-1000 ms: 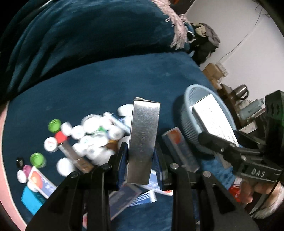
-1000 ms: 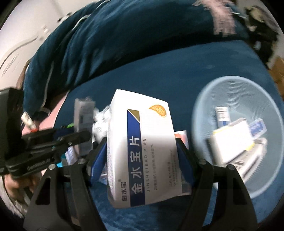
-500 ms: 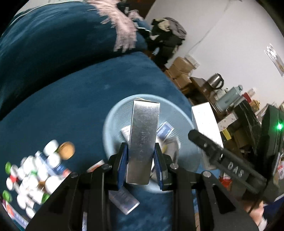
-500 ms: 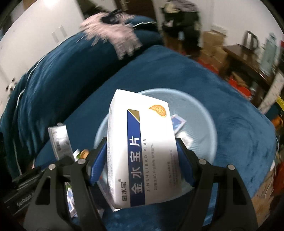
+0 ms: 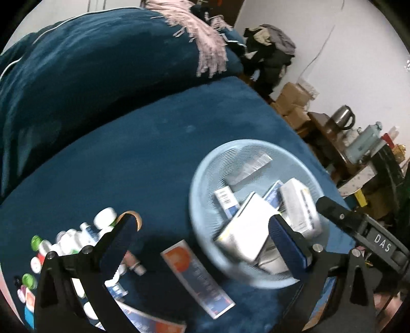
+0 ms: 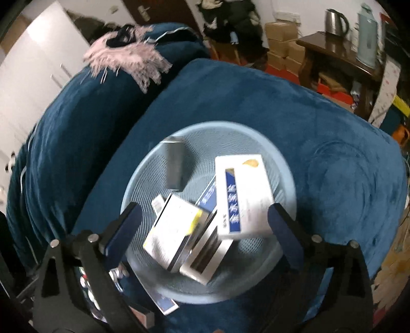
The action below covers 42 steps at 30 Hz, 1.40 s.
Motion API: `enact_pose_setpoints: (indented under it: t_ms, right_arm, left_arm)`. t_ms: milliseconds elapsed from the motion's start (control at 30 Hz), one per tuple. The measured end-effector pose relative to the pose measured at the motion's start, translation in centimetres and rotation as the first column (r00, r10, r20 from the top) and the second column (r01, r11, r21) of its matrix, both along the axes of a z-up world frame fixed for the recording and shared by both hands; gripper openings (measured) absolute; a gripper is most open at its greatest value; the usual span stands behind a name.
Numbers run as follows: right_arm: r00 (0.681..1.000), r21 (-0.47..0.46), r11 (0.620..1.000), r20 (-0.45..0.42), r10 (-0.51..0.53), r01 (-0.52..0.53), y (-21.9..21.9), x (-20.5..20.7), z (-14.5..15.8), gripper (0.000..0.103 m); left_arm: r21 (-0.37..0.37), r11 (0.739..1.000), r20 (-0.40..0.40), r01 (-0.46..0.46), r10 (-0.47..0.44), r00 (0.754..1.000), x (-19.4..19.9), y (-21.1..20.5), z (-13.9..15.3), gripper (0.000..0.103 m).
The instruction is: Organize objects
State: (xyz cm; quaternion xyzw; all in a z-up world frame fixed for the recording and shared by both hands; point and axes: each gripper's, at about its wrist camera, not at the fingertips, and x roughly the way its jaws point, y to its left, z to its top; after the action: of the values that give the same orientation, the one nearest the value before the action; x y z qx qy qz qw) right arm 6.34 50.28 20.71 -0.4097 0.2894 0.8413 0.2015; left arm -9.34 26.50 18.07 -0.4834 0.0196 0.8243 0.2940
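A pale blue mesh basket (image 5: 205, 174) (image 6: 256, 138) sits on the dark blue plush surface and holds several medicine boxes. The silver box (image 5: 252, 165) (image 6: 174, 169) lies against the basket's far wall. The white box with a blue stripe (image 6: 243, 194) (image 5: 298, 205) lies tilted on the other boxes. My left gripper (image 5: 205, 246) hovers just left of the basket, jaws opening wide with nothing held between them. My right gripper (image 6: 205, 230) hangs over the basket's near side, jaws opening, the pads apart from the white box. The right gripper's finger (image 5: 358, 230) shows in the left wrist view.
Left of the basket lie small bottles and jars (image 5: 74, 238) and flat boxes, one with an orange end (image 5: 197, 274). A dark blue cushion (image 5: 102, 64) with a pink fringed cloth (image 5: 205, 43) rises behind. Cardboard boxes (image 6: 282, 48), a wooden table (image 6: 338, 56) and a kettle (image 6: 335, 20) stand beyond the edge.
Both grippers swung over to the basket, then spread their jaws. The silver box left my left gripper and the white blue-striped box left my right one; both now lie in the basket.
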Motion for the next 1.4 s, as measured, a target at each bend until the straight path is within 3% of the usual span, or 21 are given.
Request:
enact_pose_setpoints:
  t_ms: [200,367,533,767,933,1033,1100,1200,1400]
  right_arm:
    - [0.999,0.028,0.998,0.020,0.051,-0.051,-2.3,-0.3,0.4,0.103]
    - [0.987,0.037,0.987,0.033,0.155,-0.157,-6.2,-1.1,0.5,0.103]
    - [0.950,0.060,0.949,0.077,0.304,-0.308,-11.4,-1.8,0.3,0.103]
    - [0.874,-0.021,0.886,0.159,0.460,-0.463,-16.1,-1.1,-1.6,0.101]
    - [0.863,-0.087,0.884,0.192,0.467,-0.459,-17.5,0.0,-3.4,0.090]
    - [0.854,-0.099,0.891,0.256,0.453,-0.443,-18.5,-0.1,-5.8,0.069]
    - [0.853,-0.050,0.901,0.305,0.424,-0.430,-18.9,0.0,-7.4,0.063]
    - [0.857,0.025,0.905,0.335,0.393,-0.424,-19.5,0.2,-8.5,0.063]
    - [0.870,0.140,0.894,0.334,0.363,-0.426,-19.2,-0.1,-7.6,0.064]
  left_arm:
    - [-0.016,0.999,0.014,-0.048,0.048,0.999,0.8,-4.7,-0.1,0.102]
    - [-0.023,0.993,0.058,-0.120,0.121,0.991,0.9,-9.9,-0.5,0.102]
    - [-0.056,0.980,0.083,-0.191,0.195,0.977,1.6,-14.8,-1.8,0.102]
    - [-0.081,0.960,0.198,-0.268,0.279,0.940,2.8,-19.2,-5.4,0.102]
    - [-0.071,0.950,0.201,-0.305,0.313,0.928,3.1,-20.8,-5.4,0.102]
    - [-0.056,0.950,0.207,-0.308,0.313,0.927,3.0,-21.6,-5.3,0.102]
    - [-0.058,0.954,0.208,-0.293,0.299,0.931,3.0,-21.7,-5.5,0.102]
    - [-0.089,0.964,0.199,-0.251,0.264,0.944,3.4,-21.4,-6.1,0.102]
    - [-0.159,0.980,0.217,-0.122,0.155,0.964,4.6,-20.6,-8.4,0.102]
